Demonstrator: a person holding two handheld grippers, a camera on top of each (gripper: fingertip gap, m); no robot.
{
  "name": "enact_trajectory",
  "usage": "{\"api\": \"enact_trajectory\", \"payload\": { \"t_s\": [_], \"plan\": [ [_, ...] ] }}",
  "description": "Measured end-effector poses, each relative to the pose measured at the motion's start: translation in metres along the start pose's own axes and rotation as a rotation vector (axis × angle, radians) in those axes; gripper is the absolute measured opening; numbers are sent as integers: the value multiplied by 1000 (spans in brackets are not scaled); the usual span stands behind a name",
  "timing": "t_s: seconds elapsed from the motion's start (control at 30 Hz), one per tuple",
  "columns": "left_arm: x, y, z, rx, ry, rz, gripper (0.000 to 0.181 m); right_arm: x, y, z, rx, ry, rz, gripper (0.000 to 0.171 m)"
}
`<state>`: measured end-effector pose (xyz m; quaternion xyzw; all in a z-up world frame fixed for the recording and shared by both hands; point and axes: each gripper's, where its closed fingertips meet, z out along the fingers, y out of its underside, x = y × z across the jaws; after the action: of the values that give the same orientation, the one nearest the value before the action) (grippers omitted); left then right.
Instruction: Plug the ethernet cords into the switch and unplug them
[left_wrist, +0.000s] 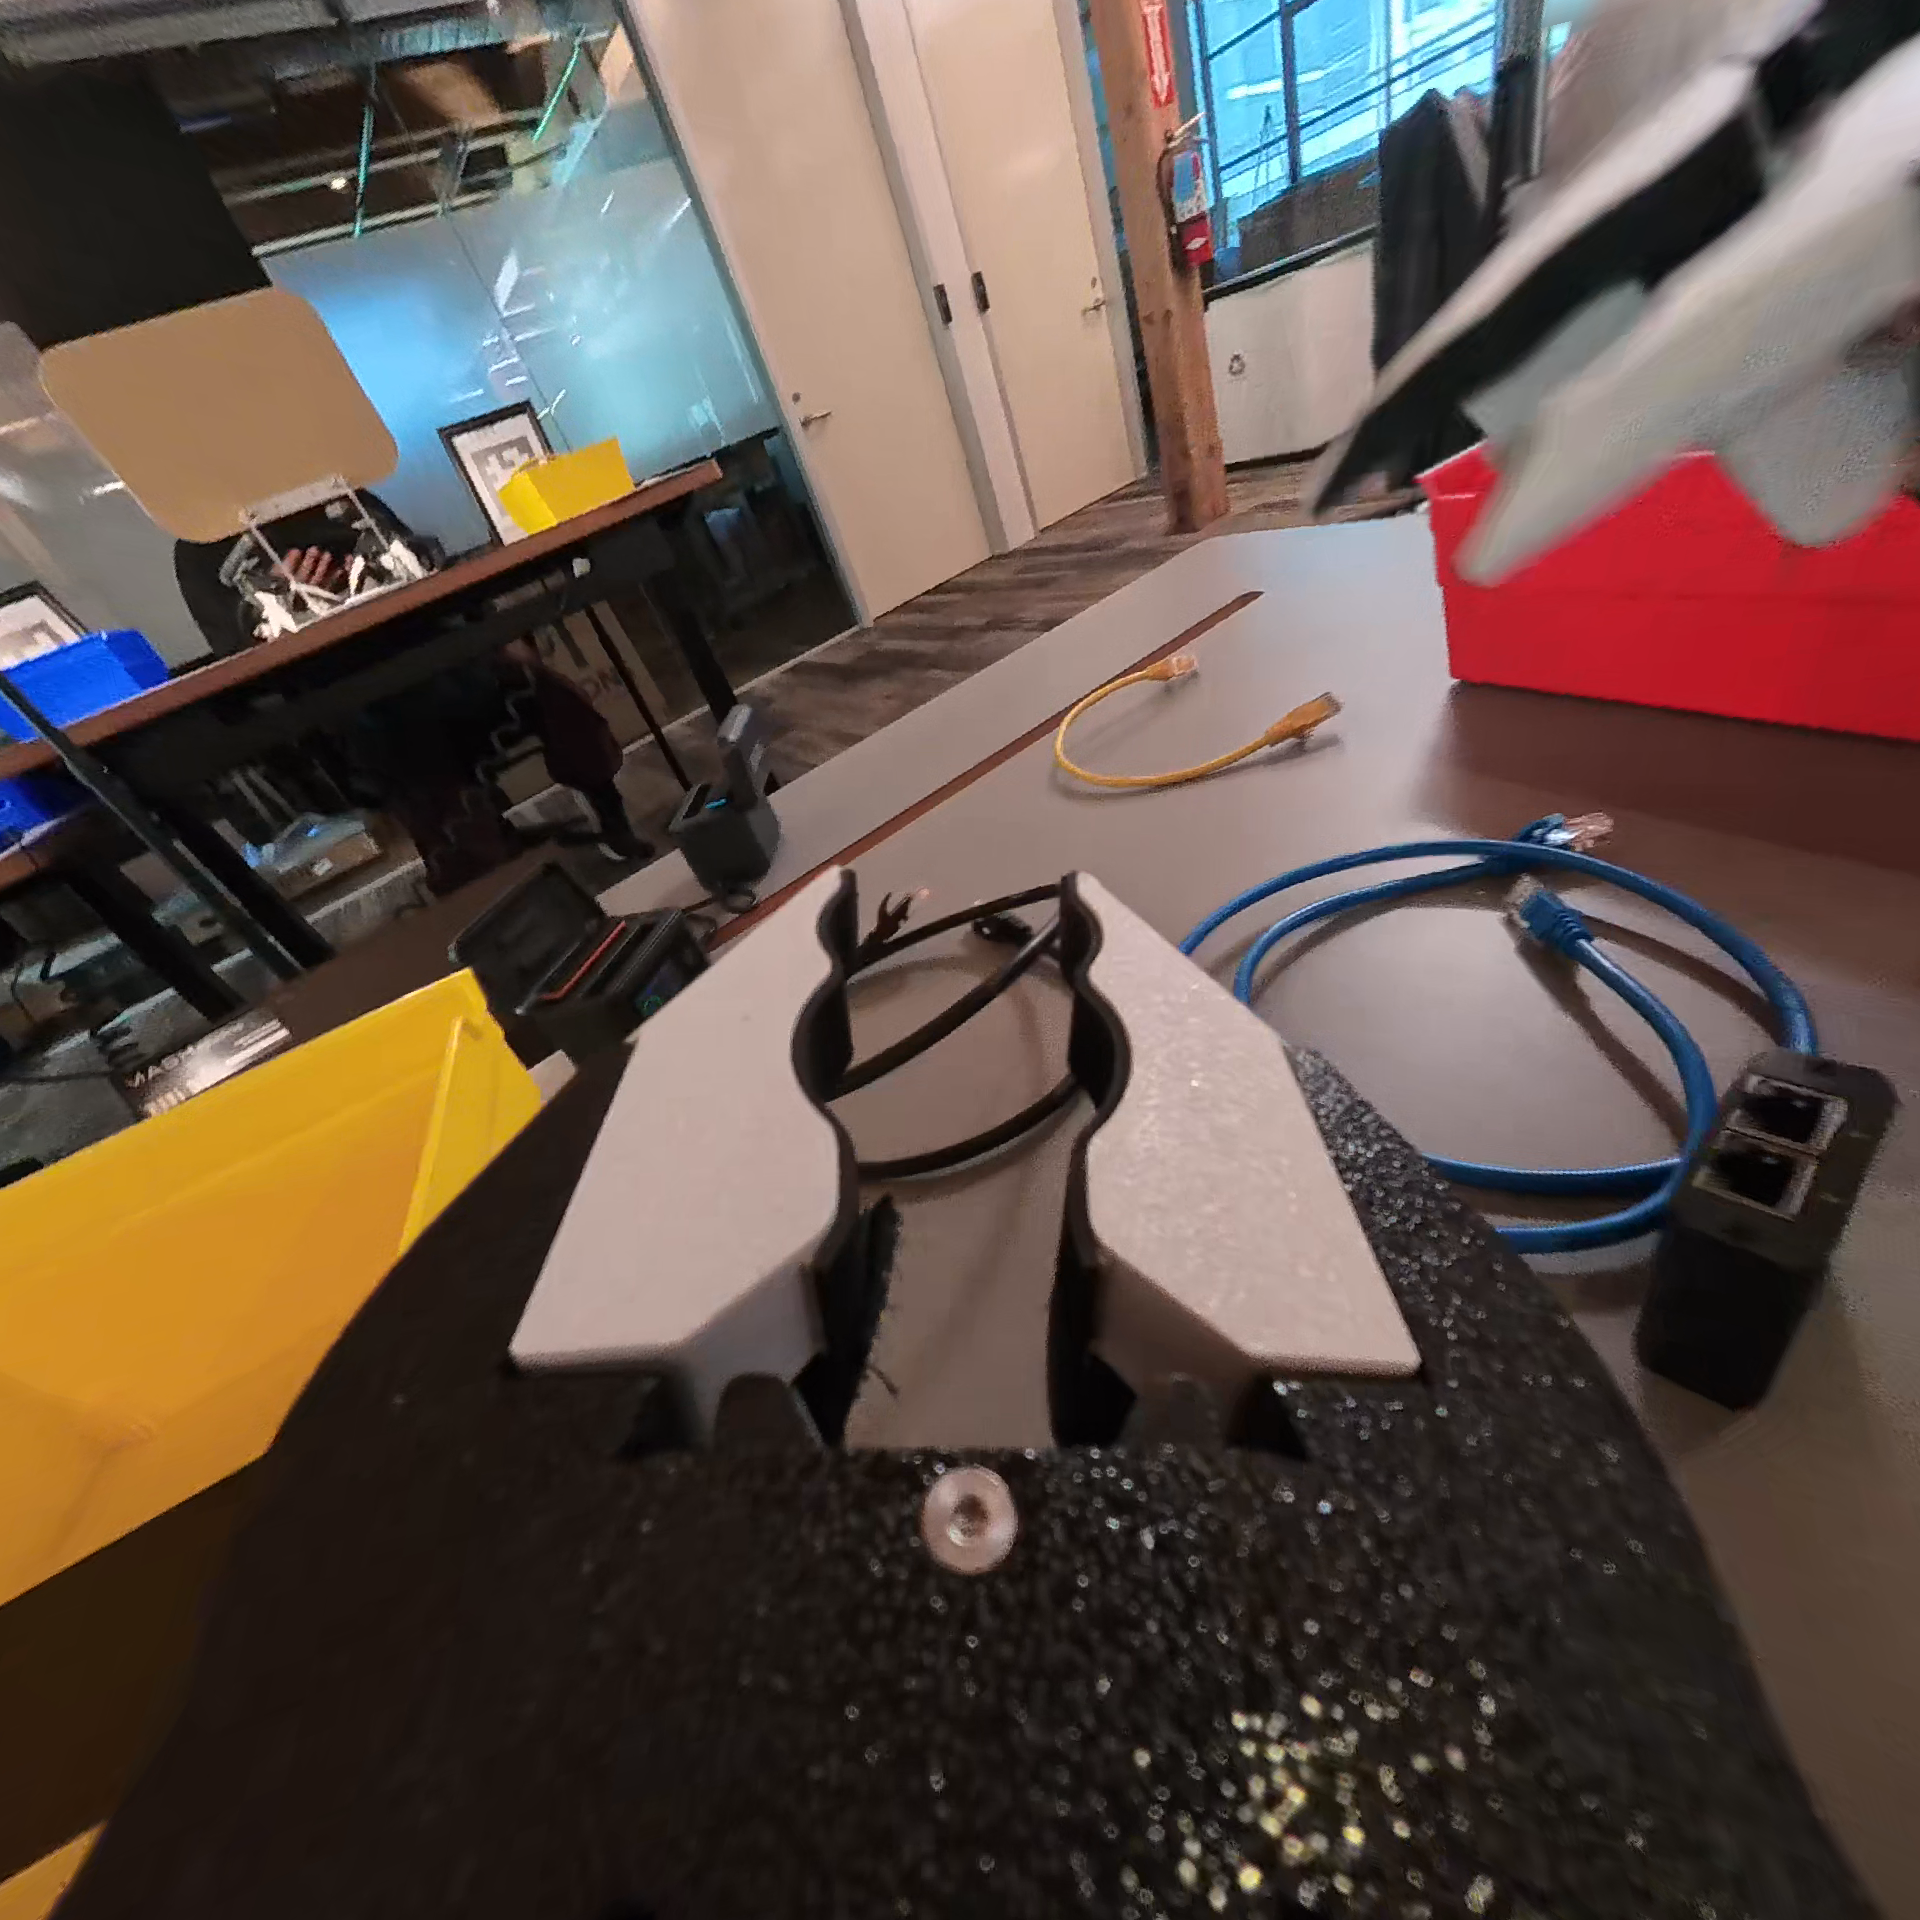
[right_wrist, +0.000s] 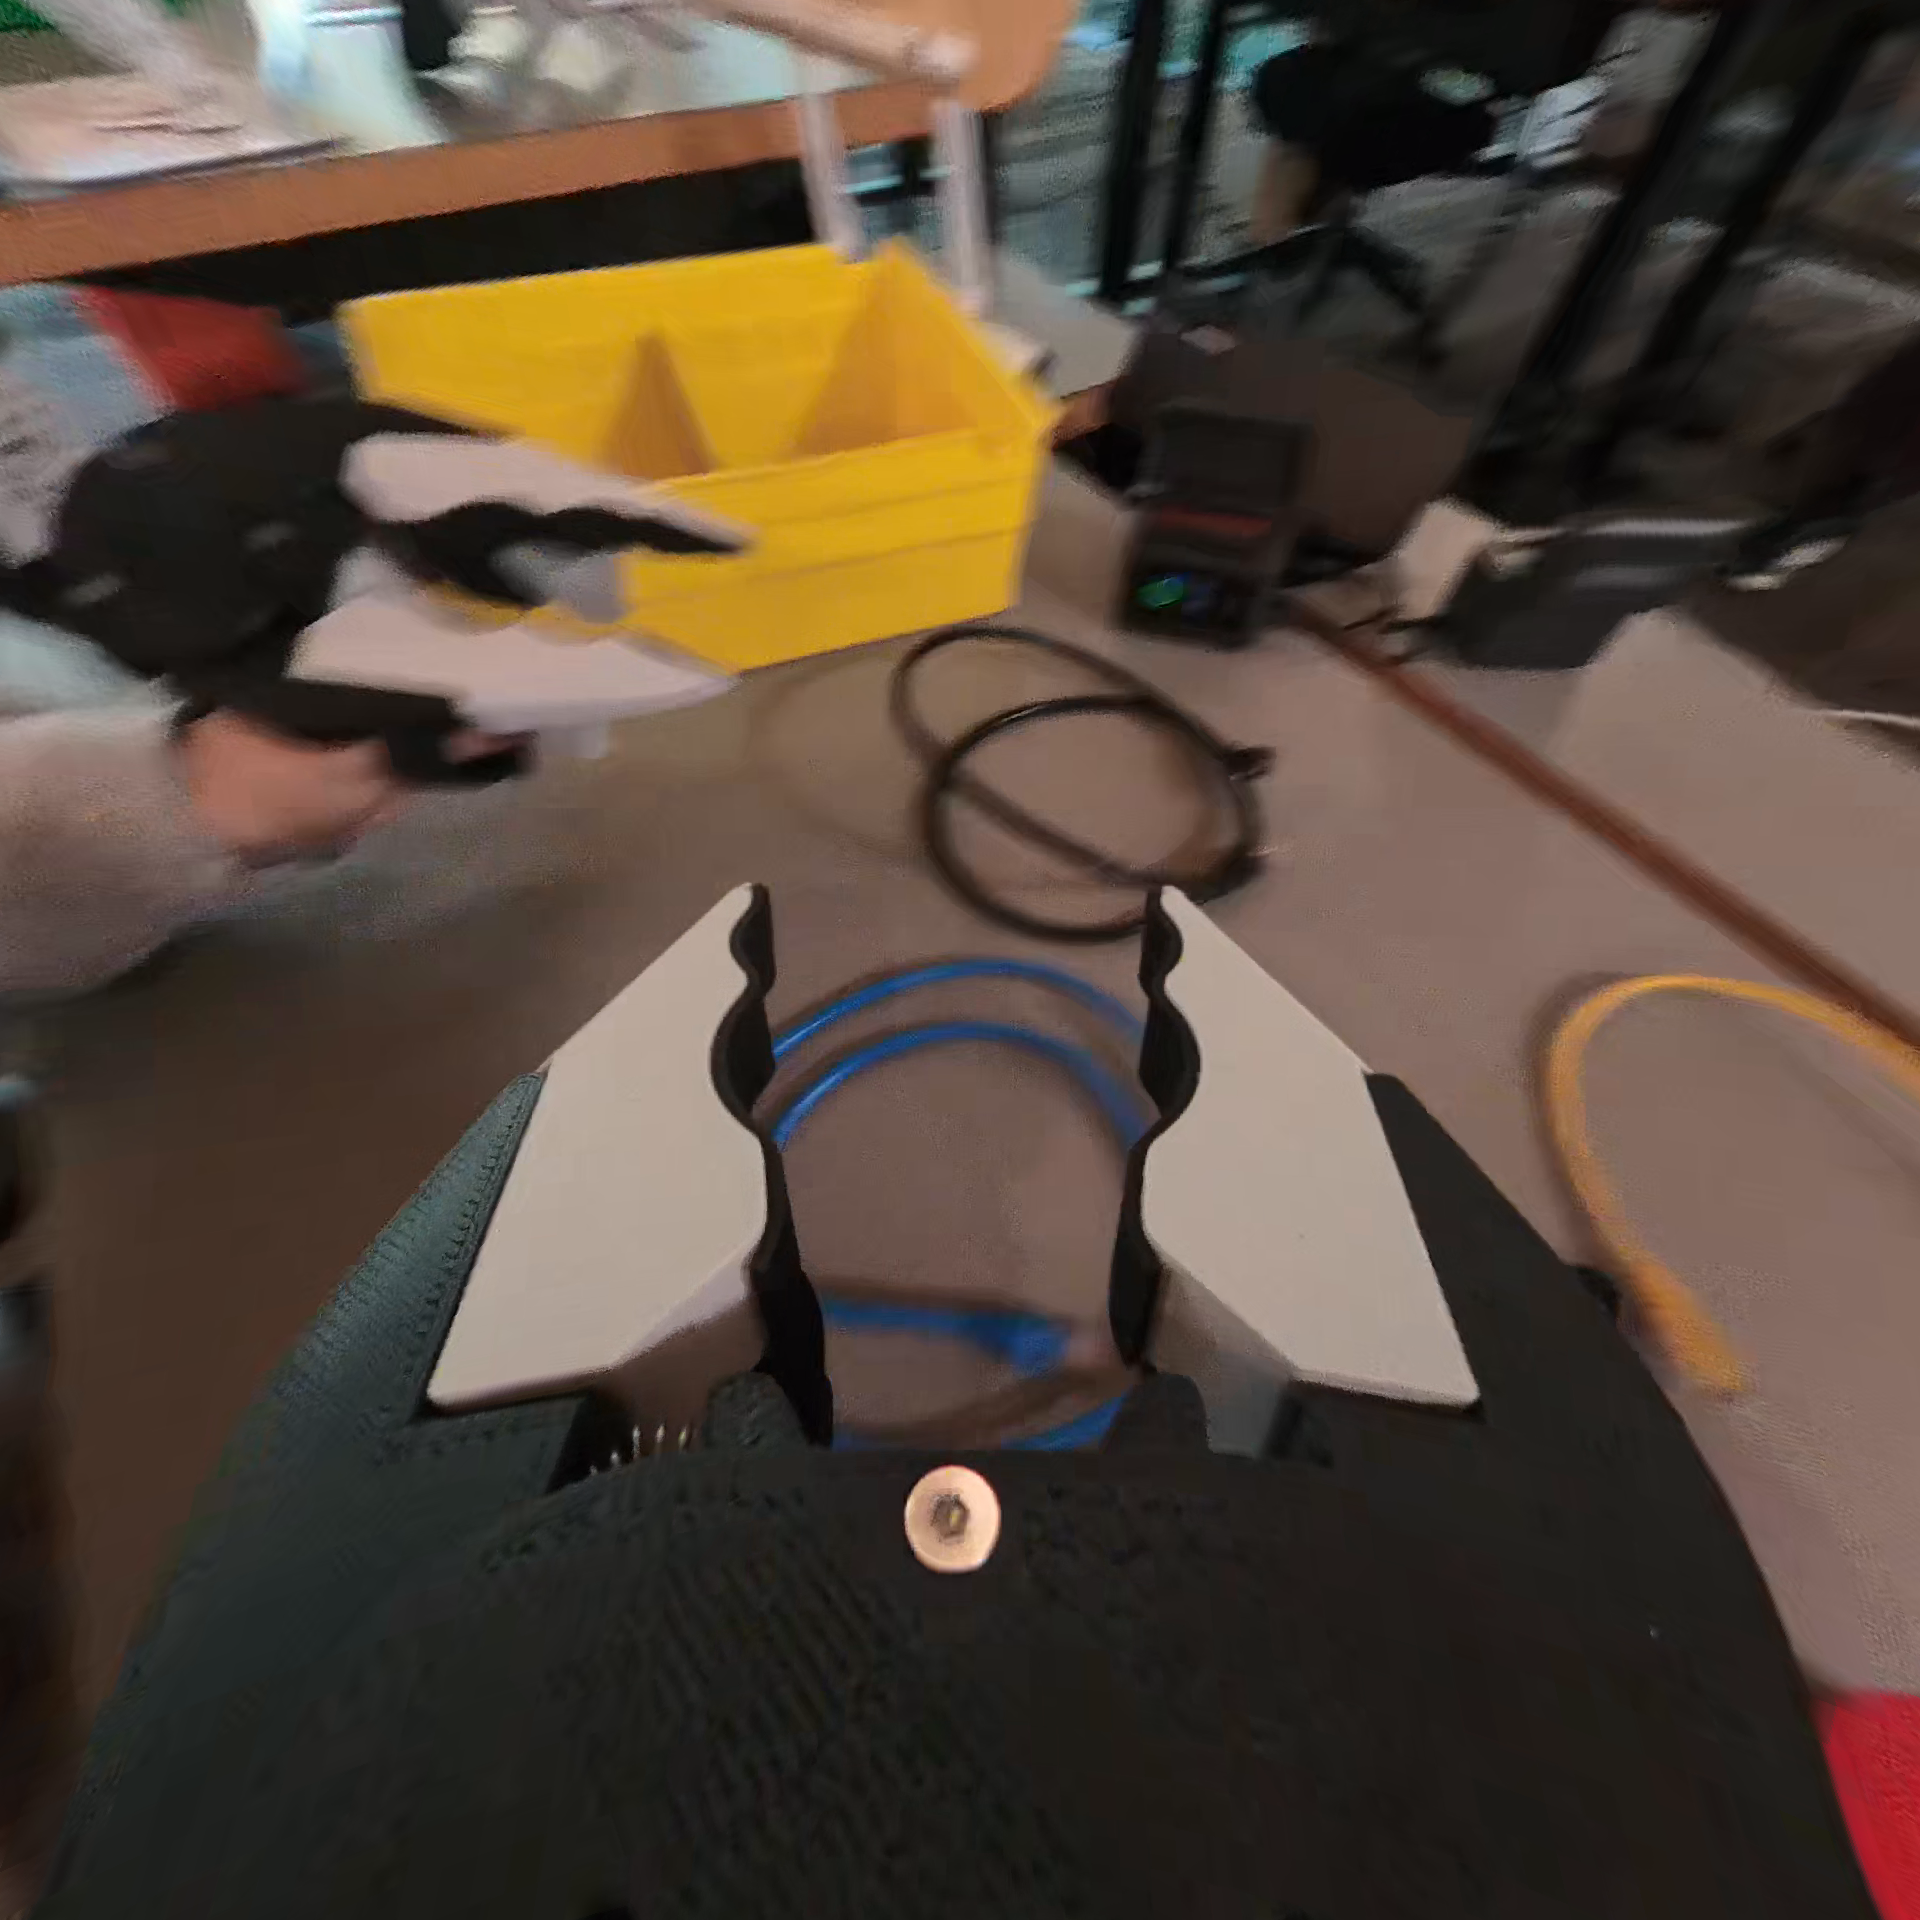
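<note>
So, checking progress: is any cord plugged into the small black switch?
No, both ports of the small black switch sit empty.

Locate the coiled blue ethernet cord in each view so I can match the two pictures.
Left wrist view: the coiled blue ethernet cord lies on the table right of centre, beside the small black switch.
Right wrist view: the same cord shows at centre, between the open jaws of the right gripper, partly blurred.
Shared landmark: the short yellow ethernet cord.

Cords blue (left_wrist: 1621, 1060), yellow (left_wrist: 1174, 769), black (right_wrist: 1081, 790); red bin (left_wrist: 1683, 623).
</note>
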<state>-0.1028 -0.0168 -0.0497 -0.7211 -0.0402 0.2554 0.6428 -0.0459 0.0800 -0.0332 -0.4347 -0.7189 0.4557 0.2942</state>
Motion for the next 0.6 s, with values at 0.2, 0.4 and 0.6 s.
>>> {"api": "enact_trajectory", "payload": {
  "t_s": [0.2,0.4,0.6],
  "plan": [
    [49,-15,-9,16,186,-45,50,-98,77,-2,-85,-302,-95,67],
    [107,-8,-50,-21,400,-64,68,-109,115,23,-189,-268,-217,37],
    [148,39,-78,-206,538,23,95,-144,90,7,57,-399,-185,21]
  ]
}}
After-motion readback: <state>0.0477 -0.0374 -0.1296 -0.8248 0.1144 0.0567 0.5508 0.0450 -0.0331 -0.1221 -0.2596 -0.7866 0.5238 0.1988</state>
